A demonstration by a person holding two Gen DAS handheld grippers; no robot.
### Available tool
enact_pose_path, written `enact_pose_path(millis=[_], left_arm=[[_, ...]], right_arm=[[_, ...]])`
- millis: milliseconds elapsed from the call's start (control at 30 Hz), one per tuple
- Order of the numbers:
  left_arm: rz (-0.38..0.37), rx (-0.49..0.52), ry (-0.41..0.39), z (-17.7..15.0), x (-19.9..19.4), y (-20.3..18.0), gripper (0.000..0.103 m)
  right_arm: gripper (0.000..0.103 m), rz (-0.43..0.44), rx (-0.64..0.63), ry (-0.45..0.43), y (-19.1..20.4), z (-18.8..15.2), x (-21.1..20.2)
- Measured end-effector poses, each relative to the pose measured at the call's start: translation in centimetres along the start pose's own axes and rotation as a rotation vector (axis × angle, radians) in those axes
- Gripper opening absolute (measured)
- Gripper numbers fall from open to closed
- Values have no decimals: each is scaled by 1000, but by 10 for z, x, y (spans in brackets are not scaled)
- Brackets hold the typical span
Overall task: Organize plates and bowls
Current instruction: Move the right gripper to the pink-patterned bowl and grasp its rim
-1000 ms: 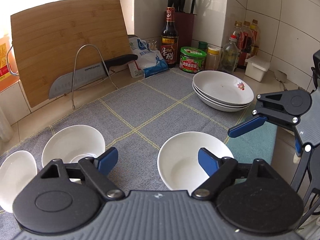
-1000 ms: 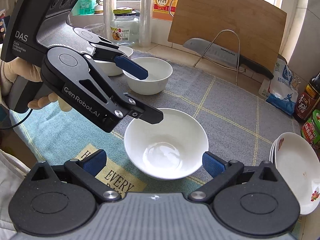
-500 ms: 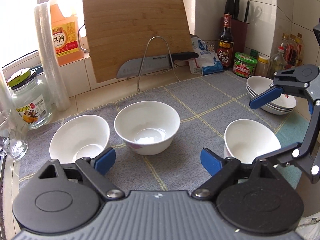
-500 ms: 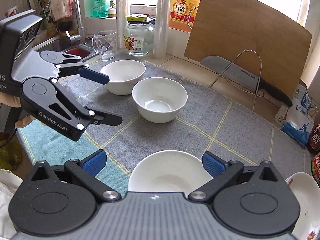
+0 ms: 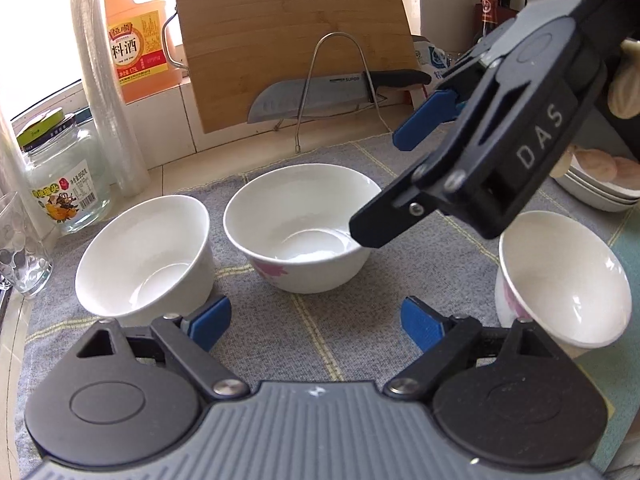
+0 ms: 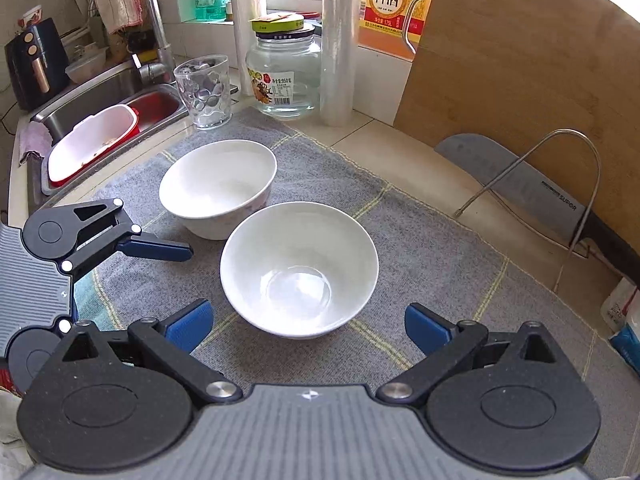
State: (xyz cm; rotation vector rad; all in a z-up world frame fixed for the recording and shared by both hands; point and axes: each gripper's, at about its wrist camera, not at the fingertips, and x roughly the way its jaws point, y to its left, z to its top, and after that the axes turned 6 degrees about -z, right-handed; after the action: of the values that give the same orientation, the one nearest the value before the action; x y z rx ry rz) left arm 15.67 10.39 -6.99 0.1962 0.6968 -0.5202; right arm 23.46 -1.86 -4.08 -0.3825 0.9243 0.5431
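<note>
Grey checked cloth (image 6: 420,248) covers the counter, cushioning three white ceramic bowls: the middle bowl (image 6: 298,270) at centre frame, the left bowl (image 6: 218,186) just beside it upper left, the right bowl (image 5: 560,276) apart at the left view's right edge. Stacked white plates (image 5: 600,192) sit further right, seemingly already gathered. The right gripper (image 6: 308,324) frames the middle bowl with jaws wide and empty, probably to nest it, and the left gripper (image 5: 316,320) is equally wide and empty.

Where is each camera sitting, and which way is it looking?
Left wrist: sits on the left gripper, open, looking across the grey mat at three bowls and the cutting board; the right gripper and a gloved hand show.
Right wrist: sits on the right gripper, open, looking toward the sink; the left gripper shows.
Shared: the middle bowl, left bowl, glass jar and knife.
</note>
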Motion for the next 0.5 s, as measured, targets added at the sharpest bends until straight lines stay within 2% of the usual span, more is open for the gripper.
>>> enact_pose_path(millis=[200,500], left_arm=[[20,-33,11,3,17,-4,91],[36,-53,9,10,28,-2,91]], right_arm=[[103,66,6,34,-10,13,28],[103,119,21,53,-26,25,50]])
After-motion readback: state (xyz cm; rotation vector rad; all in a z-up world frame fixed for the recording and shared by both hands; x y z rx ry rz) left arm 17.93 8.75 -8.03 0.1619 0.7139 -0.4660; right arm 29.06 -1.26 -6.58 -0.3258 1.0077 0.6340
